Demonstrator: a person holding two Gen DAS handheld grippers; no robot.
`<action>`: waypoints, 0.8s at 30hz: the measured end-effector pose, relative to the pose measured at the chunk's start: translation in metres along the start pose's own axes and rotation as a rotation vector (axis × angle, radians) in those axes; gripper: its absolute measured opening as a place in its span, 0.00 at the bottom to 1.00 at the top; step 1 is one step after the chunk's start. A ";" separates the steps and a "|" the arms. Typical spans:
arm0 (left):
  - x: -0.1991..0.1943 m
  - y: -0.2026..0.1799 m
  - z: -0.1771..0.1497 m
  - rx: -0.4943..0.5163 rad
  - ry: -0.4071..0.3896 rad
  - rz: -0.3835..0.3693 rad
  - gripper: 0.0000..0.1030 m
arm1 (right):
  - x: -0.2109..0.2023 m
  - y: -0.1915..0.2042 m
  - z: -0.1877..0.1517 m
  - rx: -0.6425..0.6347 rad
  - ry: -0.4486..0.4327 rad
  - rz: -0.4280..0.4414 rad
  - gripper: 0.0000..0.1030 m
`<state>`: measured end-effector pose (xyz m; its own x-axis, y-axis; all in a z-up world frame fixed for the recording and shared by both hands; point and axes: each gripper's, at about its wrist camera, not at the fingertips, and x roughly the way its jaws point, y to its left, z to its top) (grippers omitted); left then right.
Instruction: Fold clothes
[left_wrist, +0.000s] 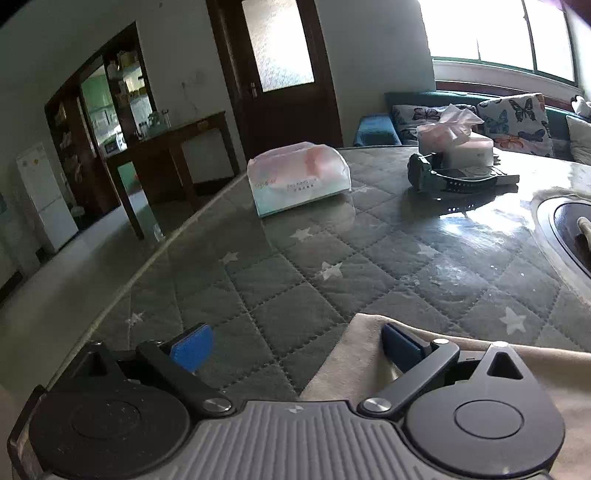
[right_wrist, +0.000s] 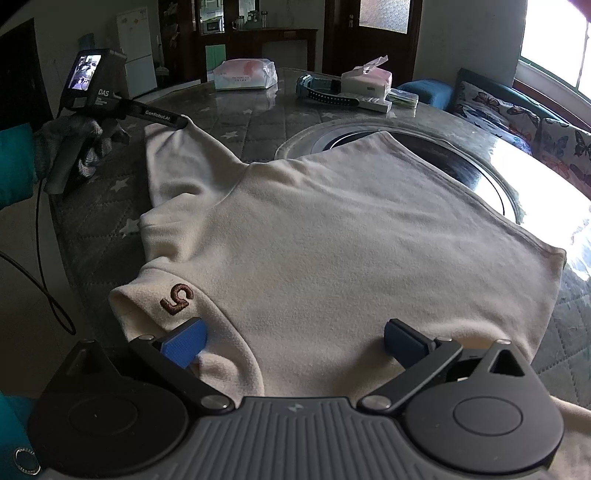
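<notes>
Here the cream sweater (right_wrist: 332, 229) lies spread flat ahead of the right gripper (right_wrist: 295, 341), whose jaws gape empty over its near edge, while the left gripper (left_wrist: 295, 349), equally wide and empty, should straddle the sleeve tip (left_wrist: 373, 332) squarely before pinching.

The cream sweater (right_wrist: 332, 236) looks like soft, matt fleece cloth with a stitched brown numeral. The worktop (left_wrist: 332, 258) is a glossy glass sheet over quilted grey cloth with stars. Both grippers' fingers (right_wrist: 184, 341) carry rough-textured blue pads on matt black plastic arms, and the tissue pack (left_wrist: 299, 177) is shiny plastic film.
</notes>
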<state>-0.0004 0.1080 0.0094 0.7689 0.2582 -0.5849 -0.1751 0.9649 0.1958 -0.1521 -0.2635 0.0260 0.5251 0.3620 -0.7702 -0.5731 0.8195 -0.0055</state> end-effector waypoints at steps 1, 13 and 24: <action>-0.002 0.000 0.000 -0.004 0.005 -0.001 0.98 | 0.000 0.000 0.000 0.000 -0.001 -0.002 1.00; -0.030 -0.005 -0.017 -0.042 0.046 -0.039 1.00 | 0.000 0.002 -0.001 -0.005 -0.010 -0.011 1.00; -0.032 0.015 -0.025 -0.019 0.040 -0.006 1.00 | -0.001 0.002 -0.002 0.004 -0.015 -0.016 1.00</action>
<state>-0.0424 0.1151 0.0115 0.7448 0.2537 -0.6172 -0.1824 0.9671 0.1774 -0.1548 -0.2626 0.0254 0.5432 0.3554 -0.7607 -0.5619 0.8270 -0.0148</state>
